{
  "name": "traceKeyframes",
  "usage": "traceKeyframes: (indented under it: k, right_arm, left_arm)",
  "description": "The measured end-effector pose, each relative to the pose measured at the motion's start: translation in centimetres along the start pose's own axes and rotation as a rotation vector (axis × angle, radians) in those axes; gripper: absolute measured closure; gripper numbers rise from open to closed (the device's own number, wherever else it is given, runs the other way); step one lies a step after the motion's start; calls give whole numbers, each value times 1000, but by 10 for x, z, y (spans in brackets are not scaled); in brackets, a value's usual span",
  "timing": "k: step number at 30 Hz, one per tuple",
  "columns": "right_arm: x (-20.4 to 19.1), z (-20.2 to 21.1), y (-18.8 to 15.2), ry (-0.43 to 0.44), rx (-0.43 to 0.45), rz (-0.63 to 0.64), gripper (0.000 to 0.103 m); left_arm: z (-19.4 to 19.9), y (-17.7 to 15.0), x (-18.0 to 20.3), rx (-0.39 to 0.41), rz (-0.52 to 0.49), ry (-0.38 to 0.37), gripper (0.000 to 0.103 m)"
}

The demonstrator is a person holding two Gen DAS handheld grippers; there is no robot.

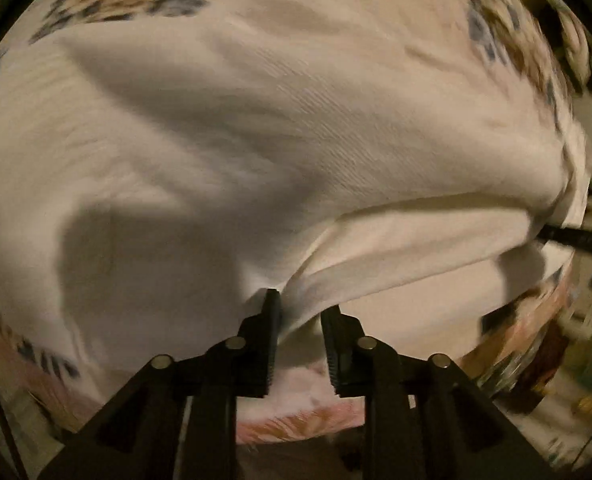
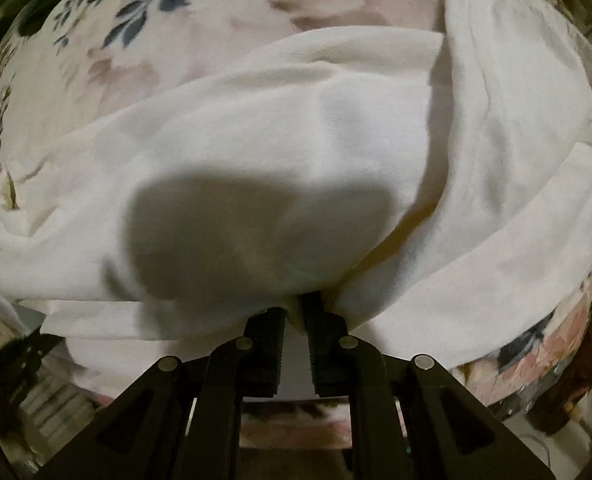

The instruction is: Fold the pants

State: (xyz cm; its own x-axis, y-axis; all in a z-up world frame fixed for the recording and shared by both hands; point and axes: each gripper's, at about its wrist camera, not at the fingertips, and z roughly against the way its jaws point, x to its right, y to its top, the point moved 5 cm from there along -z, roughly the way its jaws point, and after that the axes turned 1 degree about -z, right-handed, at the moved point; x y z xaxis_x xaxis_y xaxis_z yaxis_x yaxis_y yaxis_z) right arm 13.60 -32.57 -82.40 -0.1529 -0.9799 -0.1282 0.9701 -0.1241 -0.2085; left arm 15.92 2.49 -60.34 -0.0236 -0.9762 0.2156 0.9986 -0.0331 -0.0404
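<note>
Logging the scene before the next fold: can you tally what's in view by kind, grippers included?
White pants: 1
Floral bedspread under them: 1
Black grippers: 2, the left gripper and right gripper, each pinching a pants edge
Total: 4

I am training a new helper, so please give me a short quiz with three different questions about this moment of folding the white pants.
1. True or false: the left tongs grip an edge of the white pants.
2. Multiple choice: what do the pants lie on? A) bare wooden floor B) floral bedcover C) metal tray
3. Fill in the word: the right tongs are shut on the ____.

Key: 1 true; 2 B; 3 pants. In both wrist views the cloth is pinched between the fingers, and the flower-print cover shows around the pants.
</note>
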Motion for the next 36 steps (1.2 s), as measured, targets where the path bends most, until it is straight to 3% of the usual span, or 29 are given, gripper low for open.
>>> traceKeyframes:
  k: [2, 4, 6, 10, 12, 13, 17, 19, 20, 22, 27, 30, 32, 33, 34, 36]
  right_arm:
    - [-1, 10, -2, 40, -3, -12, 78]
    - [-4, 22, -11, 108, -3, -54, 43]
    - [-11, 29, -21, 133, -6, -75, 18]
    - [-26, 40, -44, 217, 12, -192, 14]
    - [-29, 37, -52, 282, 17, -306, 14]
    - [-27, 31, -55, 327, 25, -365, 14]
    - [-27, 14, -59, 533, 59, -591, 16]
    - [-32, 9, -58, 575, 84, -674, 17]
    - [-32, 3, -59, 570, 89, -686, 23]
    - [-35, -4, -60, 549, 90, -698, 86]
    - [-39, 16, -72, 464, 164, -653, 90]
    - [-39, 27, -70, 435, 181, -606, 90]
    - [-38, 27, -69, 417, 177, -596, 90]
    - [-36, 28, -71, 412, 177, -594, 90]
    - [-37, 29, -70, 402, 177, -588, 90]
    - [-40, 36, -69, 391, 192, -562, 90]
  left_arm:
    - [18, -7, -9, 38, 65, -23, 60]
    - [40, -19, -26, 85, 153, -49, 22]
    - [58, -27, -46, 139, 232, -58, 11]
    - [60, -47, -75, 217, 418, -63, 8]
    - [62, -58, -126, 232, 536, -46, 8]
    - [58, -58, -134, 232, 582, -42, 8]
    - [53, -75, -222, 266, 867, -70, 9]
    - [51, -76, -244, 281, 917, -71, 10]
    - [51, -77, -256, 297, 926, -87, 10]
    - [48, -73, -273, 317, 926, -99, 10]
    - [34, -53, -293, 345, 916, -135, 10]
    - [29, -50, -295, 382, 967, -173, 12]
    - [32, -53, -292, 420, 996, -165, 34]
    - [35, -59, -293, 430, 996, -146, 54]
    - [38, -65, -294, 438, 991, -132, 66]
    - [46, -82, -293, 468, 972, -135, 74]
